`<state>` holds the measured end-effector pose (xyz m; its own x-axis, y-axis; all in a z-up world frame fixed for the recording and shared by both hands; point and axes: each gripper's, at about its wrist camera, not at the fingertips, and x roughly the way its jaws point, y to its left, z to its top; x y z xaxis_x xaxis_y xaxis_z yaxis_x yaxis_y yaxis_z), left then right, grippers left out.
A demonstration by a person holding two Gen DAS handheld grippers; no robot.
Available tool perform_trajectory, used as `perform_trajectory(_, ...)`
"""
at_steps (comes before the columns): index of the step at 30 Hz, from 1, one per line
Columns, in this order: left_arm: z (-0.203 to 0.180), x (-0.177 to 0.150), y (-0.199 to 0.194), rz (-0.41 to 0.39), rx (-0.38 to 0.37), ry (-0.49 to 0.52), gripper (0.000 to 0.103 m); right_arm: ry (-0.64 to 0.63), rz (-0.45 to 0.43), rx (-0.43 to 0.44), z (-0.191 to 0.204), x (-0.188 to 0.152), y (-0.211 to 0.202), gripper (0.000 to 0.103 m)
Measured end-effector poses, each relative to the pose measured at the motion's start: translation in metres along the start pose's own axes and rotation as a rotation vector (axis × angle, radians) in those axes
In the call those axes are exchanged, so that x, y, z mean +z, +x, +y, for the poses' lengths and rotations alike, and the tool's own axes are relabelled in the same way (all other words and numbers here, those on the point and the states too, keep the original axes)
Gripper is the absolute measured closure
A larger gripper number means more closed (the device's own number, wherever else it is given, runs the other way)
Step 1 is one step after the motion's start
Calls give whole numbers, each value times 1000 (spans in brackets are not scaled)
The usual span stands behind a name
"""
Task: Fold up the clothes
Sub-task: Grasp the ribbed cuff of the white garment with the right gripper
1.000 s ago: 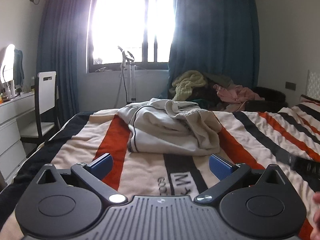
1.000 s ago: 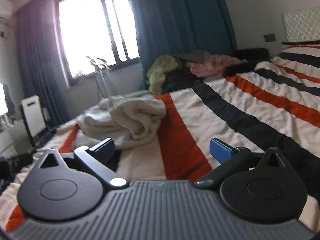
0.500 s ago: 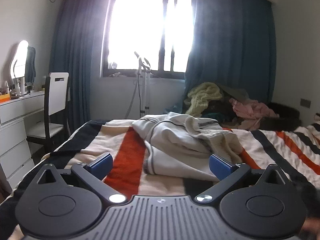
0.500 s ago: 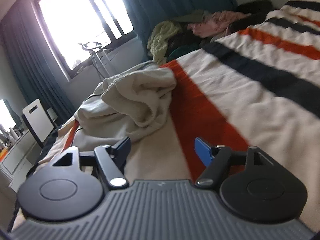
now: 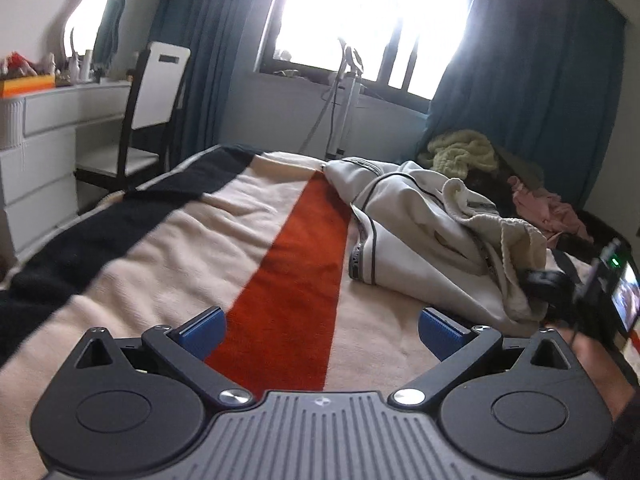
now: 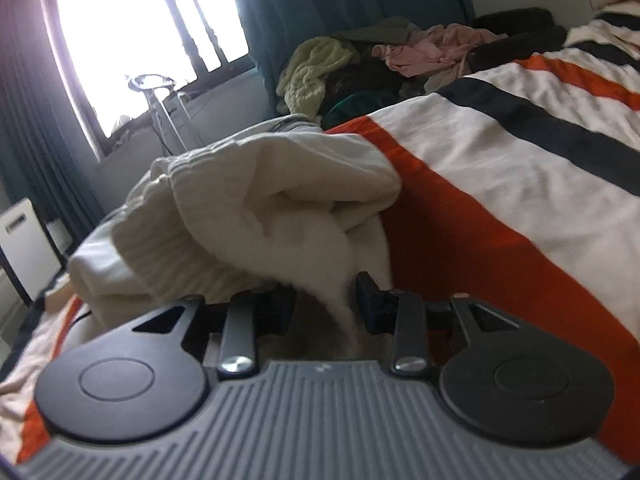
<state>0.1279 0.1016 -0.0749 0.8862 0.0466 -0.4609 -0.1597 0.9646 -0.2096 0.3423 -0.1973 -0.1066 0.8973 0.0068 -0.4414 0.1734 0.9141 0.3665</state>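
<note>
A striped blanket (image 5: 256,240) covers the bed, and the crumpled cream garment (image 6: 280,208) lies on it near the far edge. The right gripper (image 6: 326,304) is closing its jaws around a hanging fold. The left gripper (image 5: 320,326) hovers over the orange stripe, jaws spread and empty.

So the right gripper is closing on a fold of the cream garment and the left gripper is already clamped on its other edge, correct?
Not quite. The left gripper is open and empty over the striped blanket, short of the cream garment, as the left wrist view shows. The right gripper is indeed closing with a fold of the garment between its jaws.
</note>
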Motion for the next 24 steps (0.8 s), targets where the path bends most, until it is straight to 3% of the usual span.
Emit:
perform_trajectory(2, 2, -5, 9, -14, -7, 16, 0, -41, 1, -29, 11, 7, 0, 70)
perform_trajectory(5, -2, -9, 20, 14, 45, 100, 0, -126, 9, -117, 29, 18, -7, 86)
perform_trajectory(8, -3, -9, 21, 14, 85, 143, 0, -130, 1, -143, 33, 30, -25, 88)
perform_trajectory(10, 0, -7, 12, 15, 79, 103, 0, -121, -25, -146, 33, 39, -45, 89)
perform_trajectory(17, 0, 5, -54, -30, 12, 14, 0, -142, -152, -29, 15, 56, -156, 90)
perform_trajectory(24, -33, 13, -112, -99, -14, 99, 0, -163, -199, 131, -8, 48, -270, 90)
